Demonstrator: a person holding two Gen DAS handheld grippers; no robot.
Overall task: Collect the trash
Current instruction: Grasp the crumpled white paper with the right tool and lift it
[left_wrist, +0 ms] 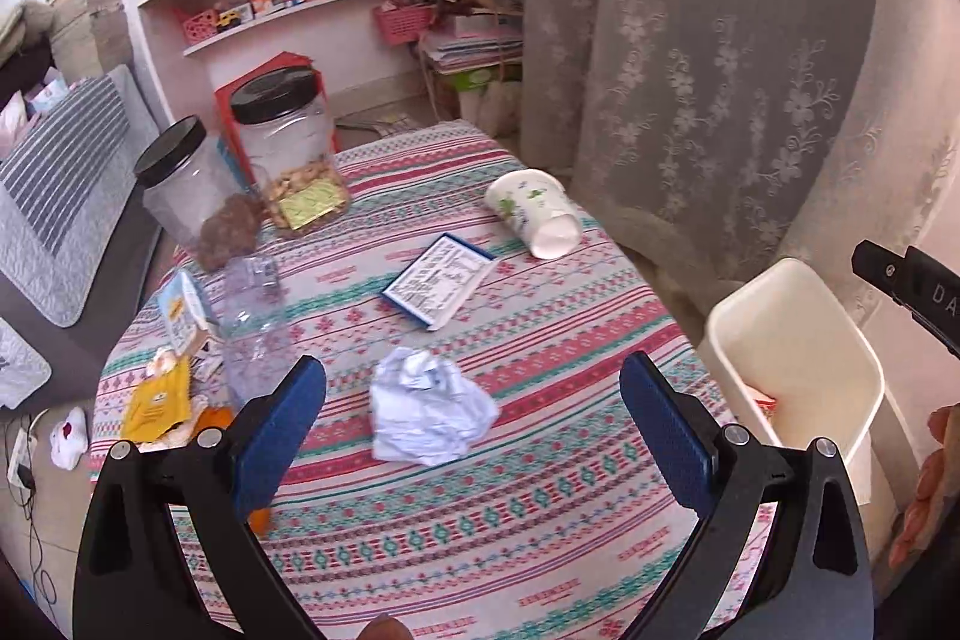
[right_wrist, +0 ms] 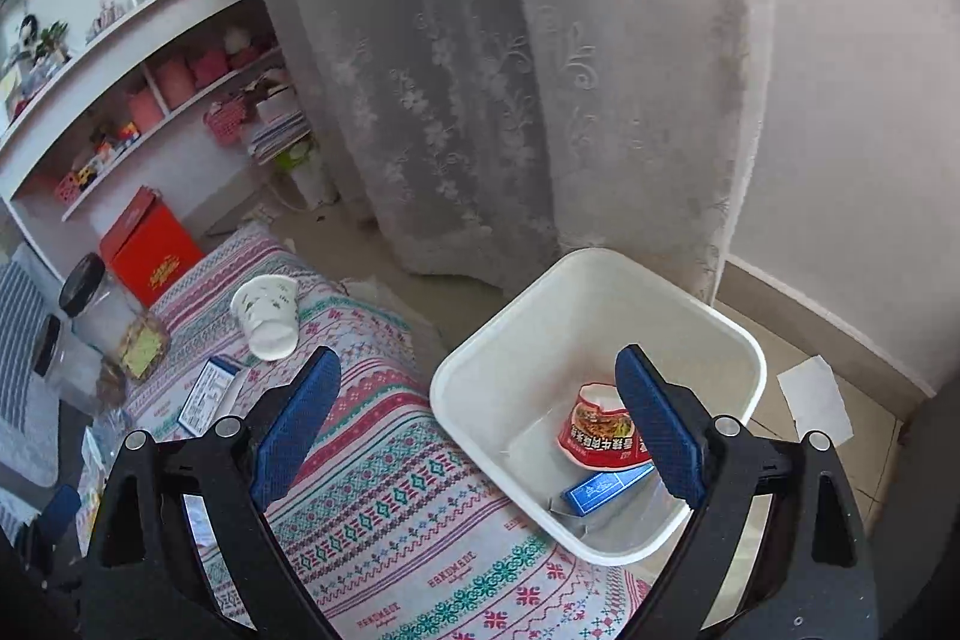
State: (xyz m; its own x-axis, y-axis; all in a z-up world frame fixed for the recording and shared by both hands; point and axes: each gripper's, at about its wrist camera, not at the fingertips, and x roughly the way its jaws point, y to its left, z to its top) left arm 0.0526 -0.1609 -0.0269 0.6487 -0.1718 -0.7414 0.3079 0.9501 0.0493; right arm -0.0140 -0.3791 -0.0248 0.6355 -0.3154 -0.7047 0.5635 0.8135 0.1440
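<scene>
Here, left wrist view: the left tool (left_wrist: 474, 406) occupies the lower frame with its blue-padded fingers (left_wrist: 282, 436) spread wide and holding nothing. Between them, at lower centre, a crumpled white paper (left_wrist: 429, 415) lies on the striped table (left_wrist: 540, 550), touching neither pad. At lower left sit a yellow packet (left_wrist: 153, 406) and a clear plastic bottle (left_wrist: 255, 322) lying on its side. Toward the centre lies a blue-edged flat box (left_wrist: 441, 283); above and to its right, a tipped paper cup (left_wrist: 534, 214). At upper left stand two black-lidded jars (left_wrist: 288, 148) before a red box (left_wrist: 282, 70). A white bin (left_wrist: 798, 340) stands off the table's edge at right, with the curtain (left_wrist: 720, 40) behind.

Right wrist view: the right tool (right_wrist: 474, 412) fills the lower frame, fingers likewise spread wide and empty, hovering over the table's edge and the bin (right_wrist: 600, 268). Inside the bin, at lower right of centre, rest a red noodle cup (right_wrist: 600, 430) and a blue carton (right_wrist: 600, 490). The paper cup (right_wrist: 267, 310) lies at left of centre, the flat box (right_wrist: 210, 394) below it. A white sheet (right_wrist: 816, 400) lies on the floor at right
</scene>
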